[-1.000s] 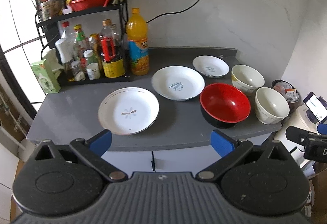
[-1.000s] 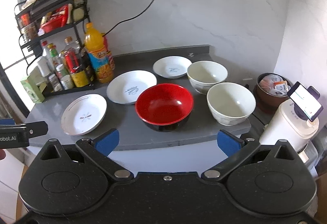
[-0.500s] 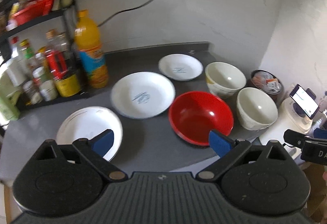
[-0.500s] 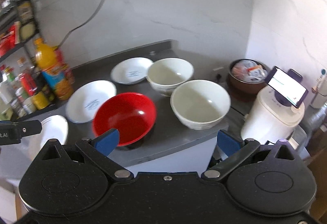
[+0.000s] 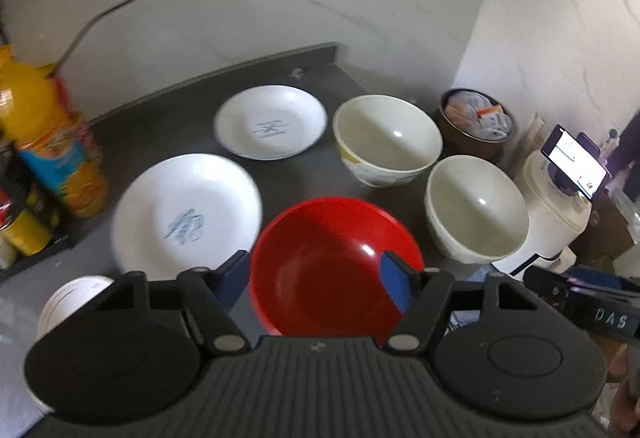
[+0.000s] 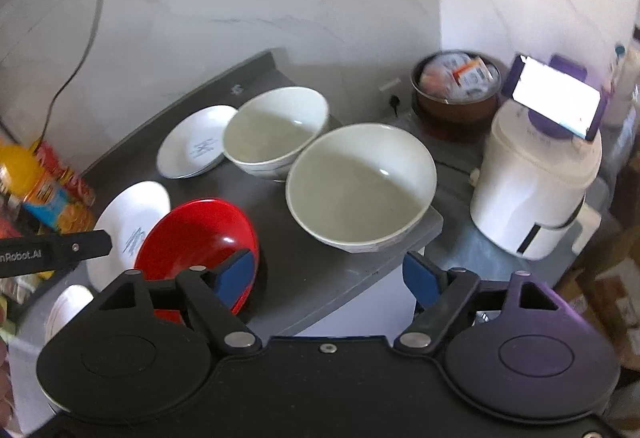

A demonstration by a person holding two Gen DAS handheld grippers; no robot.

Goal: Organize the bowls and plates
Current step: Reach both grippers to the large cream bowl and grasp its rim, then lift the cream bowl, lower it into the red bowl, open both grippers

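A red bowl (image 5: pixel 332 262) (image 6: pixel 196 238) sits near the counter's front edge. My left gripper (image 5: pixel 314 280) hangs open above and around its near rim, holding nothing. Two cream bowls stand to its right: a near one (image 5: pixel 476 208) (image 6: pixel 360 186) and a far one (image 5: pixel 386 140) (image 6: pixel 274 128). A small white plate (image 5: pixel 270 122) (image 6: pixel 194 144) lies at the back and a larger white plate (image 5: pixel 186 194) (image 6: pixel 130 222) left of the red bowl. A third white plate (image 5: pixel 68 302) (image 6: pixel 66 306) peeks out at the lower left. My right gripper (image 6: pixel 330 276) is open before the near cream bowl.
An orange juice bottle (image 5: pixel 48 142) (image 6: pixel 40 186) and jars stand at the left. A brown pot of packets (image 5: pixel 476 118) (image 6: pixel 458 86) and a white appliance (image 6: pixel 536 178) with a phone (image 6: pixel 554 96) on top sit right of the grey counter (image 5: pixel 320 174), below its edge.
Both grippers have swung right and moved closer to the counter. The red bowl now lies between the left gripper's fingers in view, and the near cream bowl is ahead of the right gripper.
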